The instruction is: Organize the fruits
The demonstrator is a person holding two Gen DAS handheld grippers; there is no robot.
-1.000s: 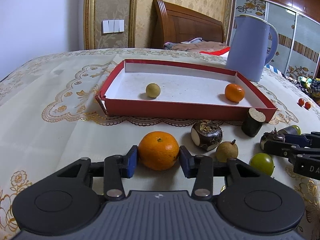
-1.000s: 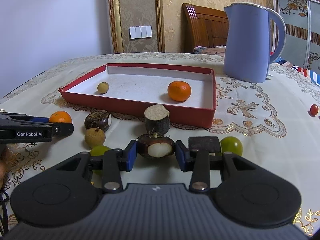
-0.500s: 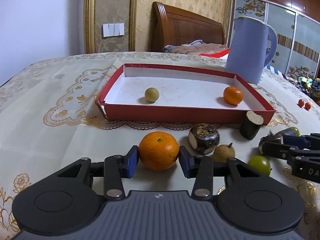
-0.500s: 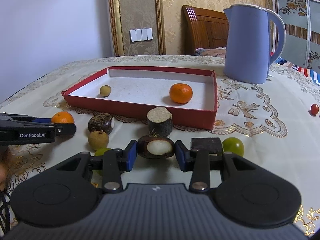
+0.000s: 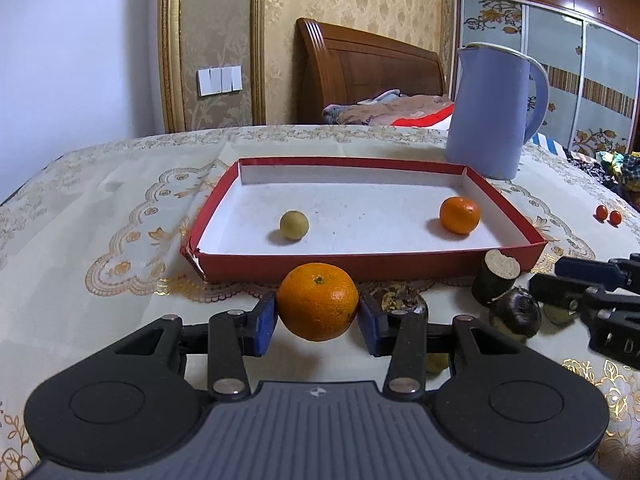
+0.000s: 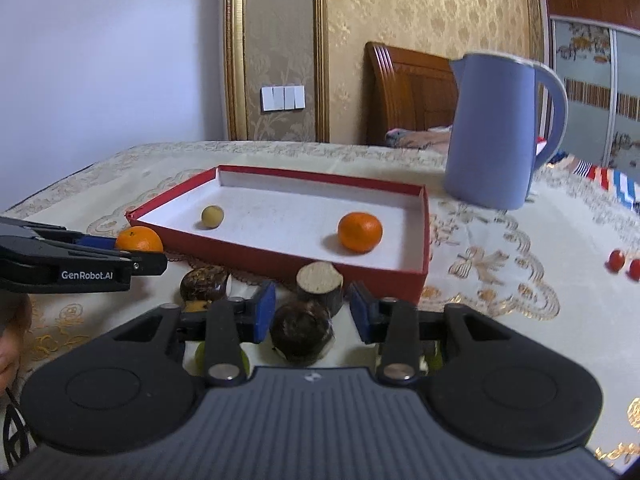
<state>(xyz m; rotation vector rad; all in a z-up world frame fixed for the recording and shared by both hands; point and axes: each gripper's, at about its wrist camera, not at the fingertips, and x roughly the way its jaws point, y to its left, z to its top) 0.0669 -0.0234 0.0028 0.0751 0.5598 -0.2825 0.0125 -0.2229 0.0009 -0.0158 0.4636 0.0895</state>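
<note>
Over on the left, the left gripper (image 5: 318, 320) is closed to about a fruit's width on a large orange (image 5: 318, 302). Both blue pads press its sides, and it seems to hang just clear of the tablecloth (image 5: 100, 240), right in front of the red tray (image 5: 360, 266). Inside the tray a small tan fruit (image 5: 294, 225) lies left of centre and a smaller orange (image 5: 459, 215) sits near the right wall, so the sorting looks begun but far from finished. Further right, the right gripper (image 6: 313, 314) has its jaws drawn in narrow around a dark round fruit (image 6: 302, 334). That fruit sits low between the pads and closer to the left one, so the hold looks less sure than the other. A cut stump (image 6: 319, 286) stands just behind it, against the tray's front wall, and other loose fruit lie around both tools. To my eye this is the carry step for both hands. Next, each fruit needs lifting over the low front wall, setting down on bare tray floor and releasing gently, since round fruit will roll.
</note>
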